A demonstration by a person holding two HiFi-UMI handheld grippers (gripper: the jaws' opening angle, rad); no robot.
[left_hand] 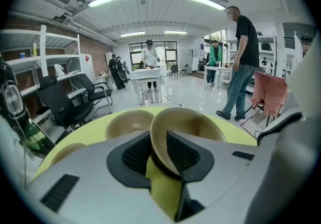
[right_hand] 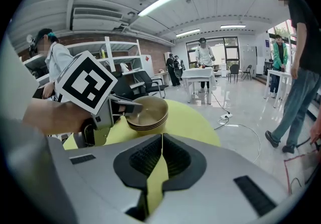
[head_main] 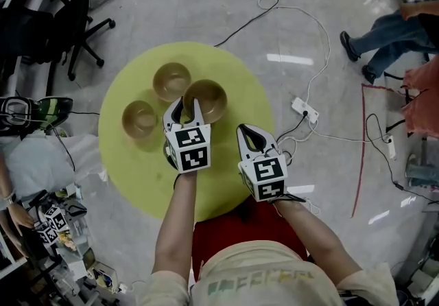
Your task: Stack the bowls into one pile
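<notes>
The left gripper (head_main: pixel 184 102) is clamped on the left rim of the bowl stack (head_main: pixel 208 97), which sits on the round yellow table (head_main: pixel 137 174). One single bowl (head_main: pixel 171 80) sits just beside the stack's far-left side. Another bowl (head_main: pixel 139 119) lies further left of the stack. The right gripper (head_main: pixel 248 132), jaws together on nothing, hovers near the stack's right.

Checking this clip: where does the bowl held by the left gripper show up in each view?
Head view: the bowl is rightmost of three, just beyond the left gripper.
Left gripper view: the bowl fills the centre, rim clamped between the jaws.
Right gripper view: the bowl sits left of centre, topping a short stack.
Shared landmark: the round yellow table.
</notes>
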